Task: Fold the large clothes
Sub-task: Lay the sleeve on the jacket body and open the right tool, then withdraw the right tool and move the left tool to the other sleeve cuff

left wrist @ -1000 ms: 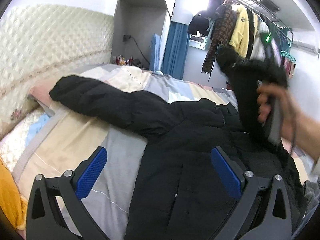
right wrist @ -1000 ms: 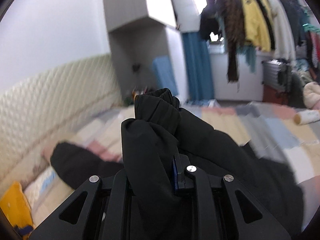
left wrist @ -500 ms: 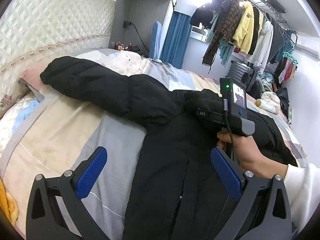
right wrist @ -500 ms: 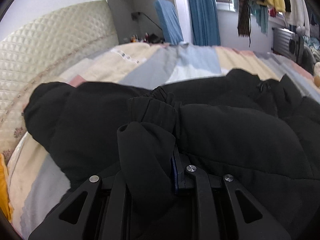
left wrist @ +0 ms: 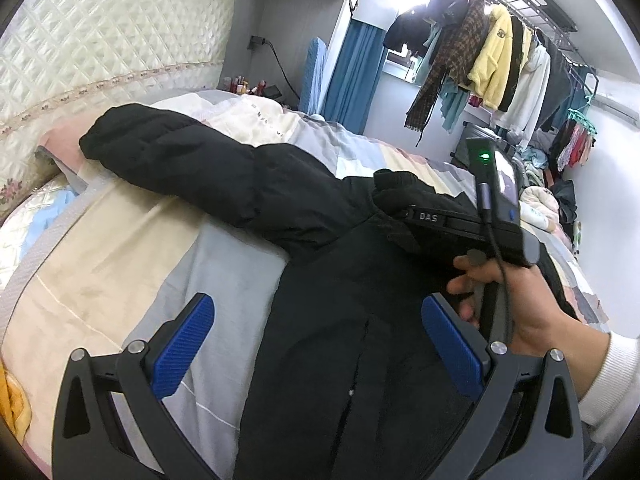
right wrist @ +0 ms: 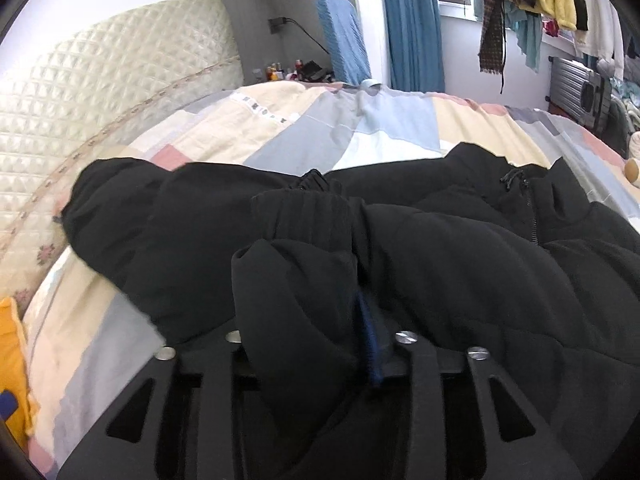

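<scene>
- Left view: a second ago my right tongs [left wrist: 404, 216] hung high at the right with the sleeve dangling. Now they are down on the jacket [left wrist: 340, 340], and the cuff [left wrist: 394, 184] rests on the chest.
- So I judge the right sleeve is folded inward. The far-left sleeve [left wrist: 172, 160] is still stretched out toward the headboard [left wrist: 80, 48].
- My left tongs [left wrist: 316, 348] hover spread wide over the jacket's front, gripping nothing. The blue pads [left wrist: 182, 344] are ribbed.
- The jacket lies across the bed [left wrist: 120, 264], puffy and matte black, with a front zip line. The quilt is soft patchwork in cream, grey and pink.
- Right view: half a second ago the view was much the same, only a little farther from the fabric. My right tongs [right wrist: 360, 320] are clenched on the cuff [right wrist: 304, 220], whose elastic is gathered into ridges.
- The sleeve padding bulges thick round the jaws. The collar zip [right wrist: 528, 204] sits far right.
</scene>
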Available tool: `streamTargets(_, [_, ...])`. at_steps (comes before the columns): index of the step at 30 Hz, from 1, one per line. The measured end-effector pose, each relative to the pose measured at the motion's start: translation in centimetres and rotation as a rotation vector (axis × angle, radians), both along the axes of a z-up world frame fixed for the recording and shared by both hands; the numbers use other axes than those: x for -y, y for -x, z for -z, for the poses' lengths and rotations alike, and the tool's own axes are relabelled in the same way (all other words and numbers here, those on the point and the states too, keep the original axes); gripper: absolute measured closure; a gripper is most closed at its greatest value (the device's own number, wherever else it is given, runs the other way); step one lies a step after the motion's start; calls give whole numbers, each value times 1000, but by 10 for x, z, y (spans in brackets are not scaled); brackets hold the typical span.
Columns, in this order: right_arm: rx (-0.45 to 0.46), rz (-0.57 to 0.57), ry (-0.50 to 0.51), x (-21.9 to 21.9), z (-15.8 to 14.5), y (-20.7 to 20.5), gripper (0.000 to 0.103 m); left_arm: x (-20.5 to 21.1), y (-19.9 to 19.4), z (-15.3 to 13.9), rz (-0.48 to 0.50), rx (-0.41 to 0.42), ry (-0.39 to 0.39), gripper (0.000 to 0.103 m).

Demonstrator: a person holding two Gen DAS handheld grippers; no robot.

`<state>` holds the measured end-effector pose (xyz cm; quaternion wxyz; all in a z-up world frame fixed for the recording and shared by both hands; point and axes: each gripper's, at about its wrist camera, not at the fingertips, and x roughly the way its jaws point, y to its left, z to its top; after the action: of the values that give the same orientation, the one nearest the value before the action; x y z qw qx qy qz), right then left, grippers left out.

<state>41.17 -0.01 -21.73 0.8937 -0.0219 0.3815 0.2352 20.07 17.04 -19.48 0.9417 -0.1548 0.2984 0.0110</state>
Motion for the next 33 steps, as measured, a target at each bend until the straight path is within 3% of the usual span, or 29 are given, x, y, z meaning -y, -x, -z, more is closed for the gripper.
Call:
streamTargets(1, [4, -2, -8, 3, -5, 4, 55, 1, 2, -3, 0, 2, 0, 0])
streamTargets(8, [56, -8, -60, 35, -55, 40, 54, 12, 20, -45, -7, 35, -29, 0])
streamTargets(15, [153, 26, -92, 76, -125, 82, 52, 35, 42, -92, 15, 66, -53, 0])
streamTargets(18, [195, 50, -120, 97, -151, 106, 35, 52, 53, -106, 43, 71, -67, 0])
streamTargets(21, [237, 50, -142, 115, -173, 134, 33, 70, 63, -120, 68, 74, -87, 0])
streamTargets(27, [302, 82, -155, 151, -199, 189, 25, 97, 87, -143, 98, 111, -113, 0])
streamTargets(33, [369, 121, -159, 182, -202, 239, 15, 113, 107, -152, 103, 139, -141, 0])
